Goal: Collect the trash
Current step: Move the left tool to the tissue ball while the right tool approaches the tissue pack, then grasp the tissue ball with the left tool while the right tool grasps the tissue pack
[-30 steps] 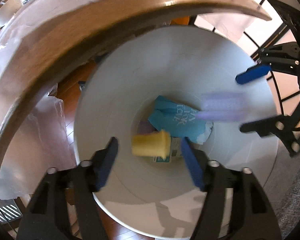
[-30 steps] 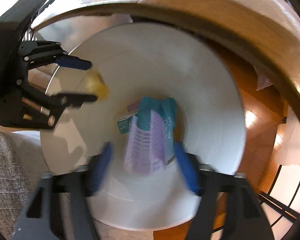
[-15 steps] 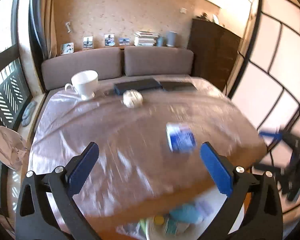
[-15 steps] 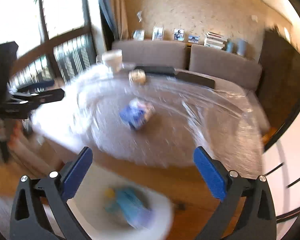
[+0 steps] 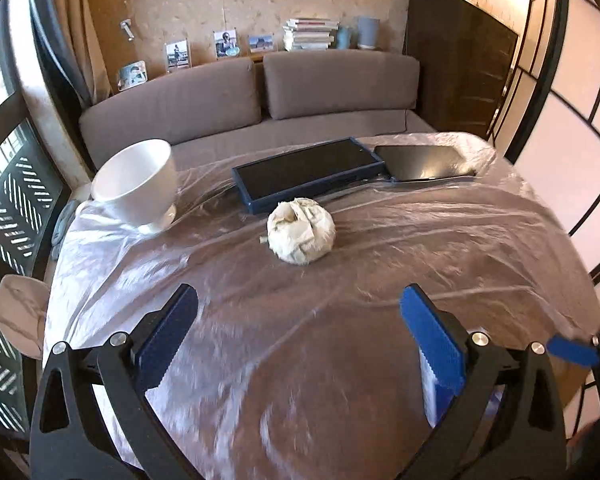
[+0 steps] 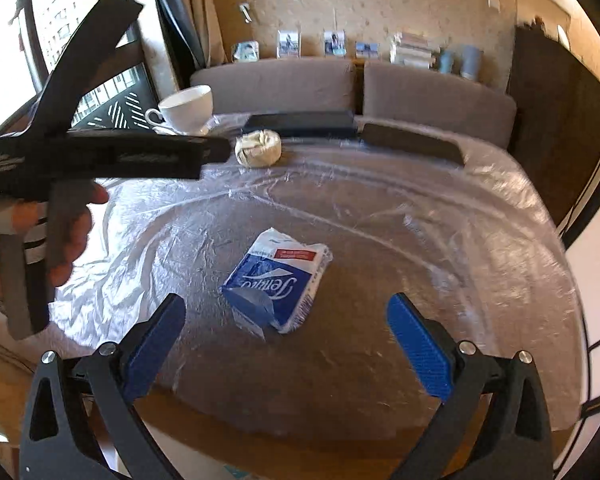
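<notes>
A crumpled ball of paper (image 5: 301,230) lies on the plastic-covered table (image 5: 420,248), ahead of my left gripper (image 5: 300,340), which is open and empty. The ball also shows in the right wrist view (image 6: 258,148), far back. A blue and white tissue pack (image 6: 277,280) lies just ahead of my right gripper (image 6: 286,334), which is open and empty above the table's near edge. The pack shows partly behind my left gripper's right finger in the left wrist view (image 5: 430,396). The left gripper's body (image 6: 100,156) crosses the right wrist view at left.
A white cup on a saucer (image 5: 138,184) stands at the back left. A dark tablet (image 5: 306,174) and a black flat device (image 5: 424,160) lie at the back. A grey sofa (image 5: 220,96) is behind the table. The bin's top edge (image 6: 236,472) peeks below the table.
Both grippers have risen from the white bin, where a yellow item and a purple pack dropped in, and now face the table top. Both stay open.
</notes>
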Tool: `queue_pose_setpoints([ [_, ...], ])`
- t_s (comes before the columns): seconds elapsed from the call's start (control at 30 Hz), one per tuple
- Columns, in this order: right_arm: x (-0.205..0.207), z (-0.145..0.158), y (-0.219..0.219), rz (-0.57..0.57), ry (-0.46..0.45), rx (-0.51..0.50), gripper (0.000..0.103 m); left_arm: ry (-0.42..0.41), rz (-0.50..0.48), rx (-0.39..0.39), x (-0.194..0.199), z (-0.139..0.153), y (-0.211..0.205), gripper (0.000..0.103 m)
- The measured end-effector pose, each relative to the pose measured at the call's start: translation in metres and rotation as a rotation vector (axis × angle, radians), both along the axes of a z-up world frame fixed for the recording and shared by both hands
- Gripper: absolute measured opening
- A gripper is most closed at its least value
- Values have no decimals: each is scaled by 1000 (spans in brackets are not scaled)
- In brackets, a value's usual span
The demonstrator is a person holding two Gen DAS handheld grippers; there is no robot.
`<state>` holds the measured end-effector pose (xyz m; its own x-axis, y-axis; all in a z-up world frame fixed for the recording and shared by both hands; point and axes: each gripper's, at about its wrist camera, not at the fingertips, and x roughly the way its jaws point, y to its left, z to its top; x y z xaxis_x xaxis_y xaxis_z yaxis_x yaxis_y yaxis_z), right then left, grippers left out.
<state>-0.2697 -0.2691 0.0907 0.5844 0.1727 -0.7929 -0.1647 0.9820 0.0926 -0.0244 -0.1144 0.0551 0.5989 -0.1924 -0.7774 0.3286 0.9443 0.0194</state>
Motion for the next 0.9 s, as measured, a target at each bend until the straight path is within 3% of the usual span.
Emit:
queue_pose_setpoints([
  [0.13,13,-12,3,-26,12,33,99,15,18,-8,27,-14,-5,102],
  [0.5,21,-24,21,-63,-27,-41,99,47,62,-41,64,-37,-7,100],
  [0.7,21,-30,25,-65,-18,-47,94,77,47,-51,69,-44,-8,75],
  [0.8,22,-32,25,-62,-14,-53,91,62,38,-41,69,-45,-10,72],
  [0.87,22,-33,25,-53,-12,-56,84,54,31,-47,69,-44,-10,57],
  [0.9,22,-33,25,-51,-12,-62,81,53,29,-49,68,-44,-10,55],
])
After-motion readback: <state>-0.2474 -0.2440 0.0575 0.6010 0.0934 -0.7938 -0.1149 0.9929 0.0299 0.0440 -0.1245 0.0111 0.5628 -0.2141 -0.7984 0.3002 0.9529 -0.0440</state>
